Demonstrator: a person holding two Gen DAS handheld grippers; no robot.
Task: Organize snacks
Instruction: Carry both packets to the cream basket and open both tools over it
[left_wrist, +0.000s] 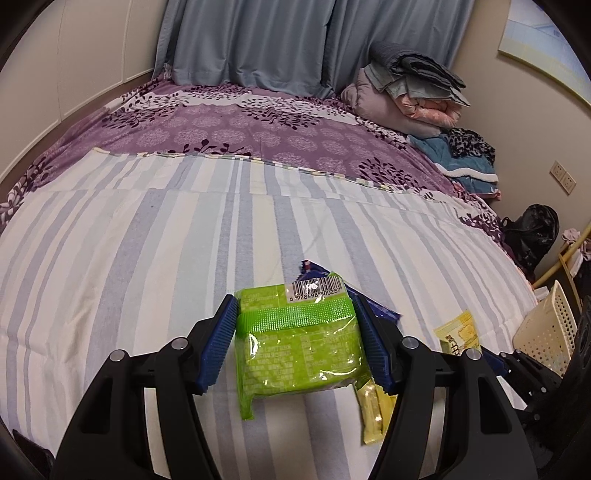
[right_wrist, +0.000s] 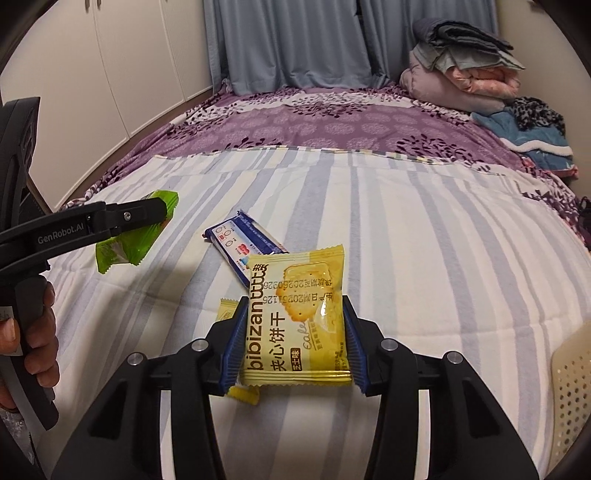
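"bibizan" on yellow packet (right_wrist: 295, 325), "GenRobot.AI" on left hand-held gripper (right_wrist: 147, 218)

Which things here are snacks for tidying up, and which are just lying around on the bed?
For the job: green packet, yellow biscuit packet, blue packet, small yellow packet, white basket.

Just lying about: folded blankets, blue towel, black bag.

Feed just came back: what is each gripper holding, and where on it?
Left gripper clamps the green snack packet across its two side edges. Right gripper clamps the yellow biscuit packet by its side edges, low down.
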